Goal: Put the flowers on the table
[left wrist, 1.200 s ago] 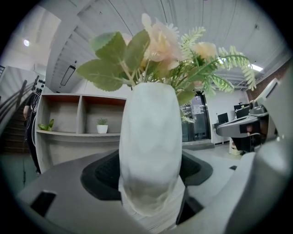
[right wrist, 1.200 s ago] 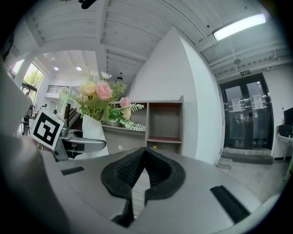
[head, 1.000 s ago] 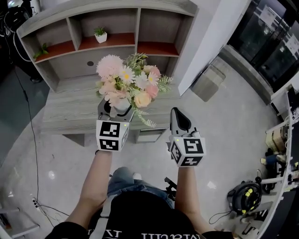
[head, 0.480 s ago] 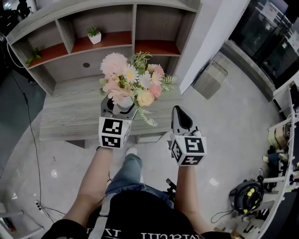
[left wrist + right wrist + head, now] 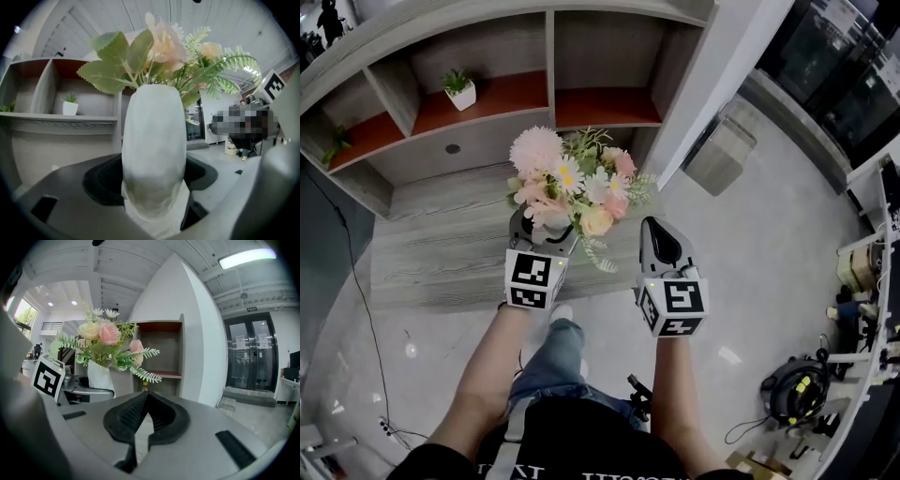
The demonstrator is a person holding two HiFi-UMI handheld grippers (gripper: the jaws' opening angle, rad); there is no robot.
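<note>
A bunch of pink, peach and white flowers (image 5: 570, 183) stands in a white vase (image 5: 152, 154). My left gripper (image 5: 542, 225) is shut on the vase, and its jaws clasp the white body on both sides. I hold the bouquet upright in the air above the front part of the grey wooden table (image 5: 441, 248). My right gripper (image 5: 660, 242) hangs to the right of the flowers, shut, with nothing between its black pads (image 5: 140, 416). From the right gripper view the flowers (image 5: 105, 341) and the vase (image 5: 99, 376) show at the left.
A grey shelf unit (image 5: 548, 56) with reddish boards rises behind the table; a small potted plant (image 5: 459, 89) stands on it. A white pillar (image 5: 722, 84) is at the right. Cables (image 5: 356, 244) run over the floor at the left, and equipment (image 5: 797, 394) sits at the lower right.
The view has come closer to the table and shelf. The left gripper with the vase has shifted slightly right and nearer over the table; the right gripper keeps its place beside it.
</note>
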